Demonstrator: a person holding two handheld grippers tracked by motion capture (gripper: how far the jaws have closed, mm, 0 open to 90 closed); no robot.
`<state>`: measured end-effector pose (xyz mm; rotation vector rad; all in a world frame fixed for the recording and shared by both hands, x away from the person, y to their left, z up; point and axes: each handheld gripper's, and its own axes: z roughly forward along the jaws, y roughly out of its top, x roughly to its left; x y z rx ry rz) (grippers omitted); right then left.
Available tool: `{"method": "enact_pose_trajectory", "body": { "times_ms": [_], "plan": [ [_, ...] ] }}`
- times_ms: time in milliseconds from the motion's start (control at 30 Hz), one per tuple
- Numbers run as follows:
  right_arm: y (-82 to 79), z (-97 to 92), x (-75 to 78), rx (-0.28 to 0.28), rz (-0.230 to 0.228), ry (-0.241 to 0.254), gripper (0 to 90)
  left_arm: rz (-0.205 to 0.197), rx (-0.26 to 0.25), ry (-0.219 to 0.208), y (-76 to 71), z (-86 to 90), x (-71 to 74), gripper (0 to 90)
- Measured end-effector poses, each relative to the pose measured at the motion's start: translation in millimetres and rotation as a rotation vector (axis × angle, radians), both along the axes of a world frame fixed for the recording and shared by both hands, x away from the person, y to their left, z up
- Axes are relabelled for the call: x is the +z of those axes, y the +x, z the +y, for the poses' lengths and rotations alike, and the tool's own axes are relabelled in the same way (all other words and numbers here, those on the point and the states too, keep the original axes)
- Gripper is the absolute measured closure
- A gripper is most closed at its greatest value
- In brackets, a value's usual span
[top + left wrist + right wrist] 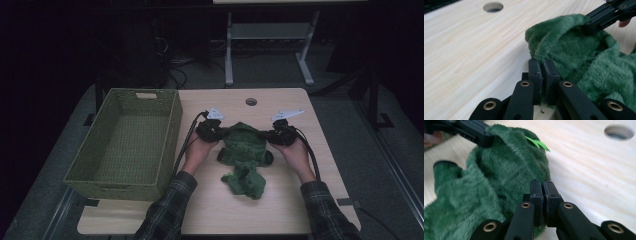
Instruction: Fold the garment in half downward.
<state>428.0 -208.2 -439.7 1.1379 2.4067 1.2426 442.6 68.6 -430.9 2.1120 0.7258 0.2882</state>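
High view: green garment (pixel 243 150) between both tongs (pixel 224 131)

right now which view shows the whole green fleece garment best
The high view: the green fleece garment lies whole on the table, pinched at its top corners by the left claw and right claw. The left gripper view and right gripper view each show just one clamped edge close up.

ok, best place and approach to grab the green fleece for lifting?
Grip the far edge of the fleece at its two outer corners, one claw coming in from each side, low over the table. That edge is a thin folded rim, while the near part is bunched. Left claw and right claw are already shut on those corners.
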Motion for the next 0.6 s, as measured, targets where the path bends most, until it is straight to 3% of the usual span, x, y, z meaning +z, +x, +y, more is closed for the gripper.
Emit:
{"method": "enact_pose_trajectory", "body": {
  "times_ms": [233,600],
  "plan": [
    [-6.5,-3.9,4.3,0.013,0.009,0.000,86.7,-0.031,-0.025,-0.018,-8.3,1.0,9.5,86.0],
    [-24.2,-4.7,23.8,0.060,-0.045,0.032,86.7,-0.070,-0.059,-0.045,-24.7,1.7,19.4,86.0]
  ]
}}
